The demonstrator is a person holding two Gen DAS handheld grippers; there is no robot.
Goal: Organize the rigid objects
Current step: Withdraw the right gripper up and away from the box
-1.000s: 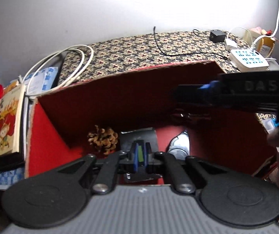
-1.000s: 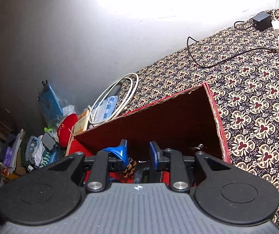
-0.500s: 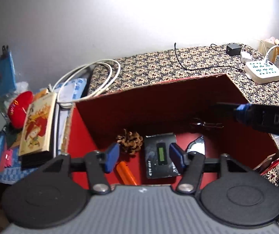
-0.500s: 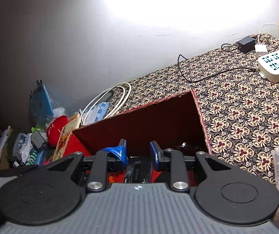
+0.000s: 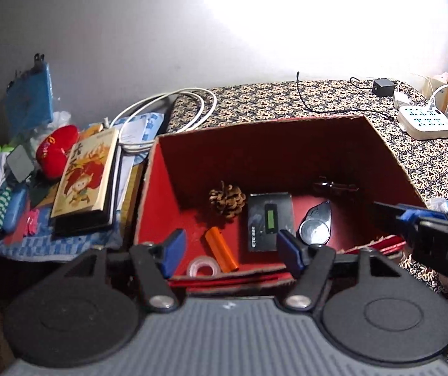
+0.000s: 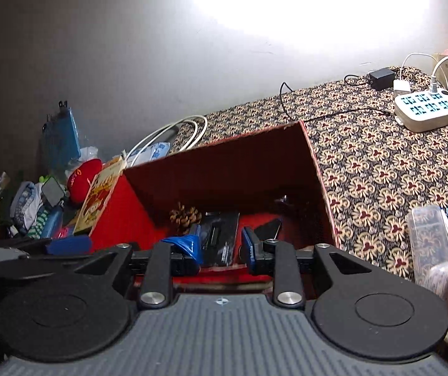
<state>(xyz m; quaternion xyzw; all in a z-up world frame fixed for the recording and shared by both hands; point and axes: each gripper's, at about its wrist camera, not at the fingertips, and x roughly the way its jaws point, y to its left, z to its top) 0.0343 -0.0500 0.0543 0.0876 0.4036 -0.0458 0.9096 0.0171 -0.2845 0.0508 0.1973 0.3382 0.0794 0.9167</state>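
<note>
both tongs gape over the red box.

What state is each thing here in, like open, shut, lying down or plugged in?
Red box: open, no lid on.
Pine cone: lying inside the box.
Orange tube: lying flat inside.
Tape roll: lying flat inside.
Power strip: a white cable plugged in.
Left gripper: open, holding nothing.
Right gripper: open, holding nothing.

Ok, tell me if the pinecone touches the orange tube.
Apart. The left wrist view shows bare red floor between the pinecone and the orange tube.
</note>
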